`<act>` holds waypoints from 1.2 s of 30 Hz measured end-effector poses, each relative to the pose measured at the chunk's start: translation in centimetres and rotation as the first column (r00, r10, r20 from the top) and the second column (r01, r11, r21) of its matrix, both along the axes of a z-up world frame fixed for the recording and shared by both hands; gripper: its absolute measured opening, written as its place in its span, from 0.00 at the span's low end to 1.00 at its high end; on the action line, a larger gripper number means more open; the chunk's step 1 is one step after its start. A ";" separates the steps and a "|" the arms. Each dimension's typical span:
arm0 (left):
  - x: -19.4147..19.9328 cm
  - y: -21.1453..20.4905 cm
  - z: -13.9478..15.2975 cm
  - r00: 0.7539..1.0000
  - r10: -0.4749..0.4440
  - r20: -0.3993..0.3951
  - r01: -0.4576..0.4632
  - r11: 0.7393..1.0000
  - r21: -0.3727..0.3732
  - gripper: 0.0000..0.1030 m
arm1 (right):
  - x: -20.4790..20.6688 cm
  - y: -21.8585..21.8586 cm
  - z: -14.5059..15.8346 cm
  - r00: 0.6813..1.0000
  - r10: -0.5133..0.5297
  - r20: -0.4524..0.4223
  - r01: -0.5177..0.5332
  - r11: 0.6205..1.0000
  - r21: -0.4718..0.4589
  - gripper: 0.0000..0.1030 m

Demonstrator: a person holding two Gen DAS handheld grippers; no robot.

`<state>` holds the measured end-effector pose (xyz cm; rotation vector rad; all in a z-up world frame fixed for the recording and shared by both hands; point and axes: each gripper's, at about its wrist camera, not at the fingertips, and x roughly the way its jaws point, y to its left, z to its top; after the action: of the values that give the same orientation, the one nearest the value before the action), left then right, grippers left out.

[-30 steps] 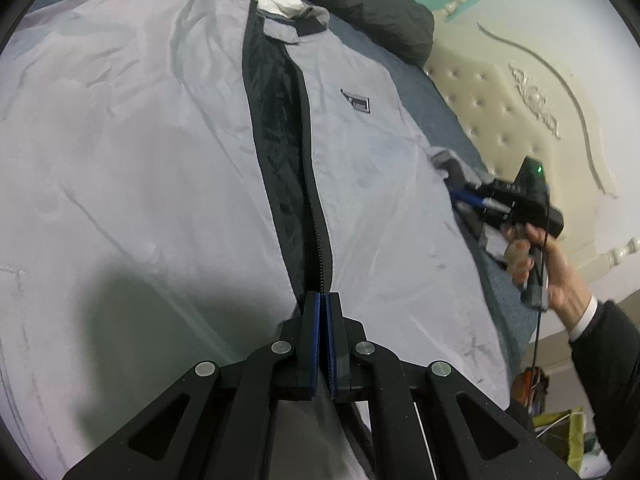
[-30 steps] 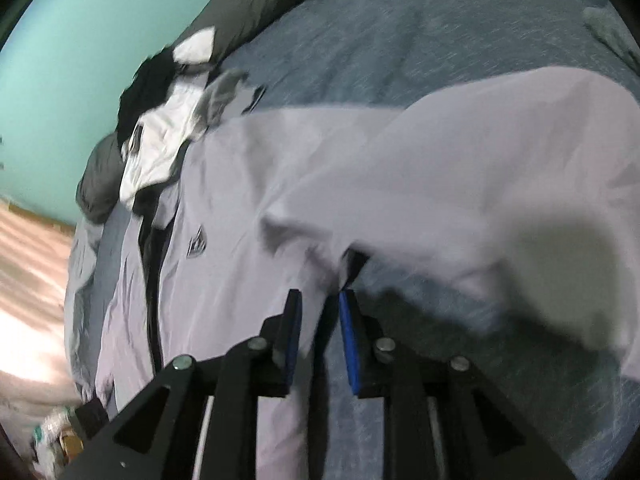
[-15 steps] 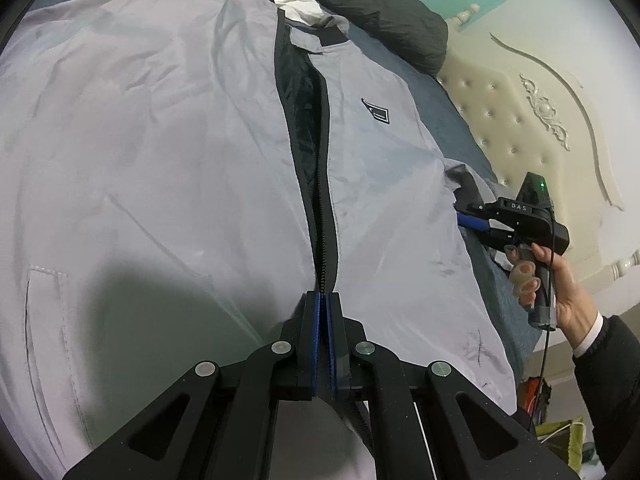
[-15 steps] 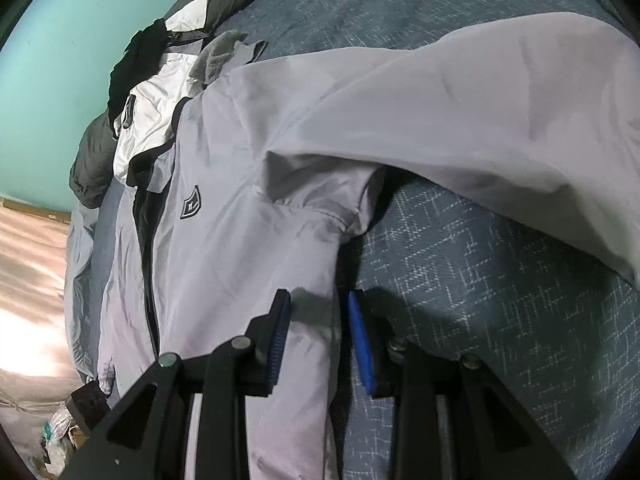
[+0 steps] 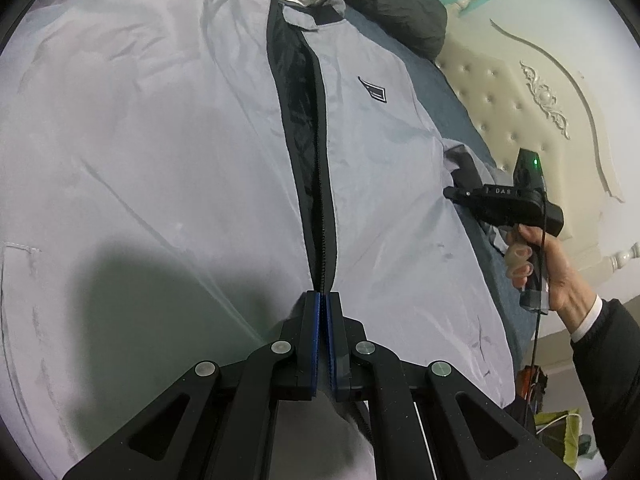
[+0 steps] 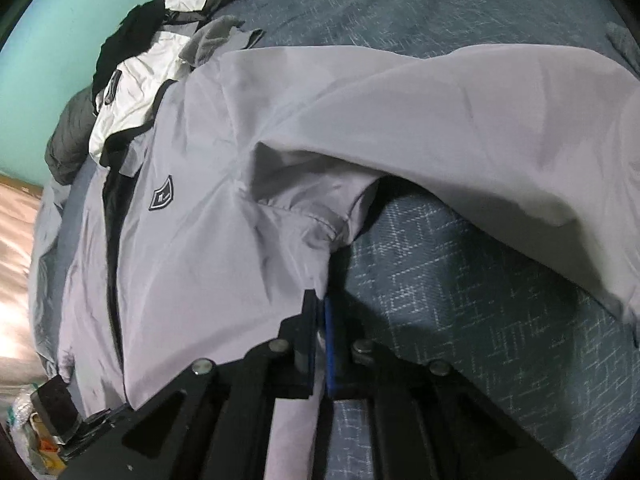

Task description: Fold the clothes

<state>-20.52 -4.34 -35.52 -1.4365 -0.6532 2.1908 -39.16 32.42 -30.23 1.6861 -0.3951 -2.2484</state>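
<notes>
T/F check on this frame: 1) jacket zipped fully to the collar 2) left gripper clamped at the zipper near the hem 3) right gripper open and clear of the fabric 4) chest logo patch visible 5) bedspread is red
1) False. The jacket is open above the zipper, with dark lining showing up to the collar.
2) True. The left gripper is shut on the jacket where the zipper meets the hem.
3) False. The right gripper is shut on the jacket's side edge below the armpit.
4) True. The logo patch sits on the chest beside the opening.
5) False. The bedspread is blue-grey.
</notes>
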 end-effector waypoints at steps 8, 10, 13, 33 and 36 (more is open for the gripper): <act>0.0 -0.1 2.3 0.999 0.015 -0.046 -0.014 1.000 0.011 0.03 | 2.0 1.0 2.9 0.999 0.040 -0.005 -0.040 0.999 -0.035 0.16; 0.0 -0.2 3.8 0.998 0.021 -0.064 -0.021 1.000 0.003 0.05 | 3.3 1.1 3.9 0.997 0.072 0.007 -0.072 0.996 -0.044 0.21; 0.5 -0.9 6.0 0.996 0.038 -0.076 -0.039 0.999 -0.007 0.15 | 5.6 1.1 5.0 0.992 0.123 0.032 -0.122 0.992 -0.045 0.27; 10.3 -13.0 9.2 0.991 0.105 0.082 -0.083 0.968 -0.235 0.40 | 21.0 1.9 2.2 0.951 0.234 0.203 -0.210 0.969 -0.133 0.28; 11.8 -14.8 7.9 0.984 0.128 0.126 -0.097 0.969 -0.226 0.40 | 21.8 1.8 2.4 0.953 0.244 0.179 -0.220 0.965 -0.144 0.18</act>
<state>-8.72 -19.10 -27.61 -1.7162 -0.5664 2.3253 -17.37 34.20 -27.86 1.7929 -0.3503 -1.8617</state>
